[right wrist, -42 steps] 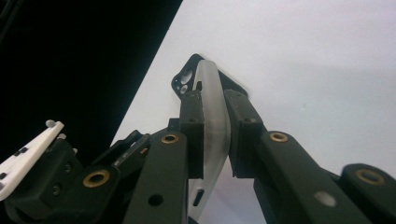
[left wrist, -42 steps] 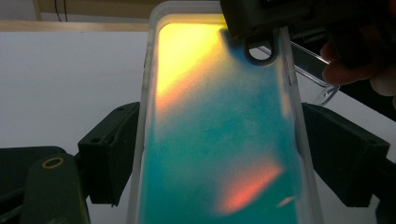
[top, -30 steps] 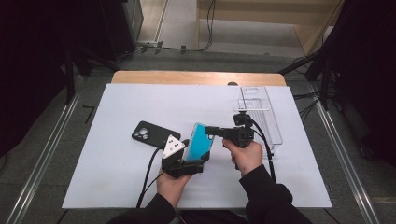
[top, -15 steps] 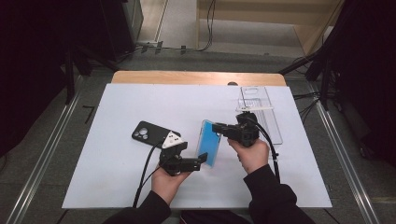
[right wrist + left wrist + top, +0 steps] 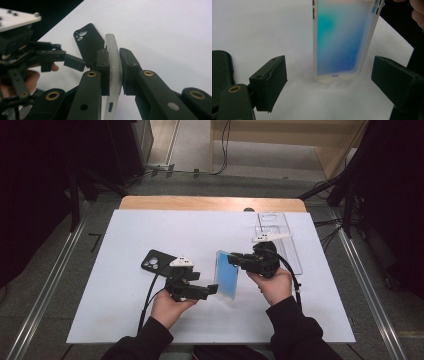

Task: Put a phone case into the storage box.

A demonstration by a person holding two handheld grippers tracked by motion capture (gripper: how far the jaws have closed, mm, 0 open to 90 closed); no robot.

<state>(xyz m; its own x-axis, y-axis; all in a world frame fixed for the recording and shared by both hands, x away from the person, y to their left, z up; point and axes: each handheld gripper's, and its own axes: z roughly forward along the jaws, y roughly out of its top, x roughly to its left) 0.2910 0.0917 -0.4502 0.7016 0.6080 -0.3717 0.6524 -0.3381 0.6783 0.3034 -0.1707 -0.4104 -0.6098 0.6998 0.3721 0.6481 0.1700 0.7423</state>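
Observation:
A translucent phone case (image 5: 226, 279) with a blue-tinted back stands upright on its short end on the white mat. My right gripper (image 5: 233, 259) is shut on its upper edge; in the right gripper view the two pads clamp the frosted rim (image 5: 114, 70). My left gripper (image 5: 212, 290) sits low at the case's left, open, its jaws spread on either side of the case's lower end (image 5: 339, 45) without touching it. A black phone case (image 5: 155, 262) lies flat behind the left gripper, camera cutout up (image 5: 89, 44).
A clear phone case (image 5: 278, 238) lies flat at the back right of the white mat (image 5: 130, 235). The wooden table edge (image 5: 210, 203) runs along the far side. Cables trail from both grippers toward the person. Metal rails flank the table.
The blue-tinted case has moved right and now stands upright. My left gripper has let go of it, drawn back toward the person and opened. The right gripper keeps its hold.

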